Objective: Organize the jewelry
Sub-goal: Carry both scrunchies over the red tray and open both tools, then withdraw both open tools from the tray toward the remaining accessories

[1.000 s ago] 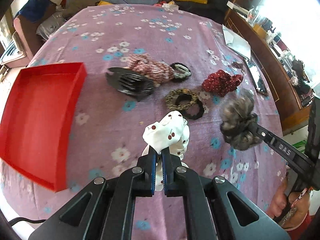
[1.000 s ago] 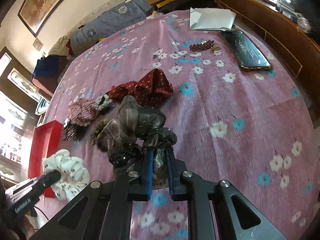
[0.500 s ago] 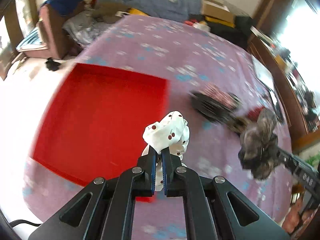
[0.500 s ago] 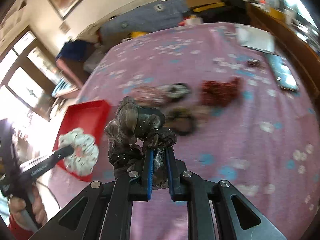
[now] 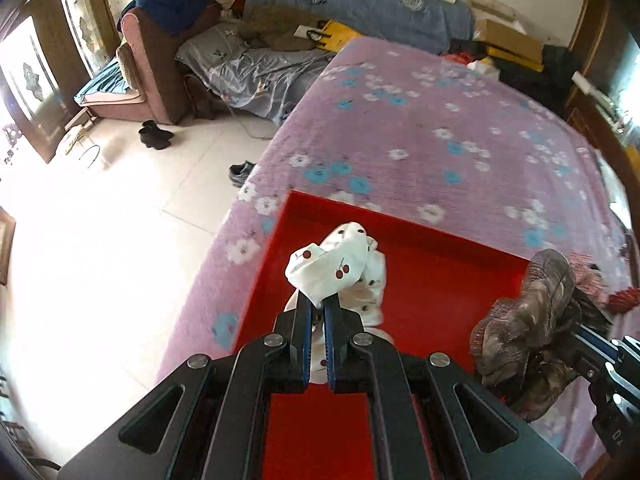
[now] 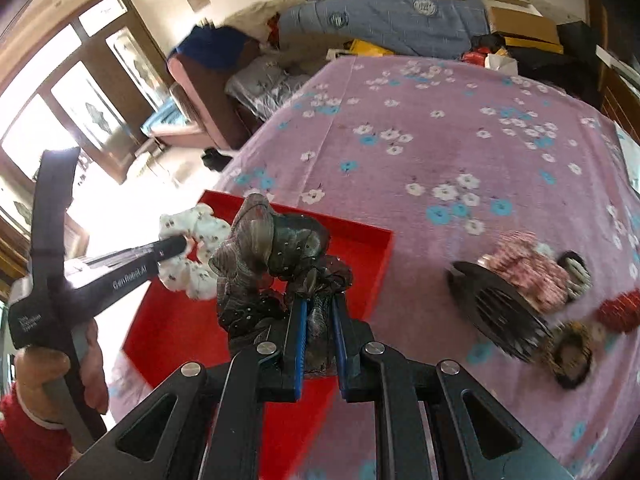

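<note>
My left gripper (image 5: 317, 304) is shut on a white scrunchie with red cherries (image 5: 336, 266) and holds it above the red tray (image 5: 432, 292). My right gripper (image 6: 319, 304) is shut on a grey-brown scrunchie (image 6: 272, 256) and holds it over the same tray (image 6: 172, 328). In the right wrist view the left gripper (image 6: 176, 245) and the white scrunchie (image 6: 192, 240) hang over the tray's left part. In the left wrist view the grey-brown scrunchie (image 5: 528, 328) is at the tray's right edge.
On the purple flowered cloth (image 6: 440, 140) to the right of the tray lie a black claw clip (image 6: 492, 300), a pink patterned scrunchie (image 6: 528, 268), a red scrunchie (image 6: 620, 312) and a leopard scrunchie (image 6: 572, 356). The table's left edge drops to a tiled floor (image 5: 100, 220).
Both grippers have swung left from over the pile of hair accessories to above the red tray, each still holding its scrunchie.
</note>
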`<control>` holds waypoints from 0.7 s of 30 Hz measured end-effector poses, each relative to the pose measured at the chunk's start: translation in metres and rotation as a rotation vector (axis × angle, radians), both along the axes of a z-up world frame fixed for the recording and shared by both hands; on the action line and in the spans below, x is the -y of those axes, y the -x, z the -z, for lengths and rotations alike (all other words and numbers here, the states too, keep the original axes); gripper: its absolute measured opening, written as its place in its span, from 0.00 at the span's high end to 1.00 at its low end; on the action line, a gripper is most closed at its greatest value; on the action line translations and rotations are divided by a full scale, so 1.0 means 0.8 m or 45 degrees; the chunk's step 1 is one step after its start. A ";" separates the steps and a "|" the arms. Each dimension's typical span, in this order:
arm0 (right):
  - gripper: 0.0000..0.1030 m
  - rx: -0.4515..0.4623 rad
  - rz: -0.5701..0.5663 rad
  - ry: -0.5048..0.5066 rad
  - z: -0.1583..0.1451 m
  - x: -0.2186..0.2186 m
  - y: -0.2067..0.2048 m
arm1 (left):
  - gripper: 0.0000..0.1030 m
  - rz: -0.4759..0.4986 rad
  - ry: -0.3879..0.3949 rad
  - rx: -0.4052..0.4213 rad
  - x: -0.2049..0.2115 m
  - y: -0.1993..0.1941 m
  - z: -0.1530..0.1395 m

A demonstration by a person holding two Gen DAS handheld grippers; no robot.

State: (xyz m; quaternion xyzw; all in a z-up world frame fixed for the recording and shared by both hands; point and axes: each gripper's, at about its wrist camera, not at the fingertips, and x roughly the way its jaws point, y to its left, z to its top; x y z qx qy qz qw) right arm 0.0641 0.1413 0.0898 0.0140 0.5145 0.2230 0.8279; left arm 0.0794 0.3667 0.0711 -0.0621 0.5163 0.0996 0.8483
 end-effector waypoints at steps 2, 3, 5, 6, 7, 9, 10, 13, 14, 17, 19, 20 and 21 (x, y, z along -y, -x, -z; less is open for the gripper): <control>0.87 0.007 0.002 0.062 0.014 -0.011 -0.012 | 0.95 -0.002 0.000 -0.011 -0.006 -0.012 0.009; 0.87 0.010 0.005 0.089 0.019 -0.014 -0.018 | 0.95 -0.005 -0.002 -0.015 -0.007 -0.015 0.012; 0.87 0.007 0.020 0.124 0.029 -0.017 -0.027 | 0.91 -0.006 0.009 -0.013 -0.009 -0.021 0.013; 0.86 0.002 0.032 0.139 0.035 -0.018 -0.033 | 0.88 -0.003 0.025 -0.010 -0.011 -0.020 0.012; 0.84 -0.002 0.038 0.145 0.036 -0.017 -0.034 | 0.79 -0.001 0.049 -0.007 -0.012 -0.019 0.011; 0.79 -0.015 0.049 0.163 0.041 -0.016 -0.038 | 0.64 -0.008 0.082 0.002 -0.013 -0.017 0.007; 0.73 -0.021 0.050 0.165 0.042 -0.016 -0.040 | 0.61 -0.017 0.085 0.017 -0.013 -0.013 0.001; 0.62 -0.013 0.043 0.166 0.038 -0.016 -0.037 | 0.58 -0.041 0.087 0.032 -0.013 0.002 -0.013; 0.59 -0.006 0.040 0.177 0.034 -0.015 -0.034 | 0.58 -0.055 0.089 0.038 -0.013 0.005 -0.016; 0.58 0.022 0.052 0.162 0.017 -0.006 -0.022 | 0.58 -0.143 0.085 0.074 -0.011 0.032 -0.034; 0.57 0.046 0.079 0.124 0.002 0.006 -0.010 | 0.55 -0.237 0.105 0.109 -0.007 0.060 -0.045; 0.55 0.056 0.094 0.105 -0.007 0.014 -0.001 | 0.53 -0.280 0.126 0.123 -0.005 0.074 -0.049; 0.51 0.063 0.109 0.083 -0.016 0.024 0.009 | 0.53 -0.318 0.140 0.134 -0.002 0.087 -0.053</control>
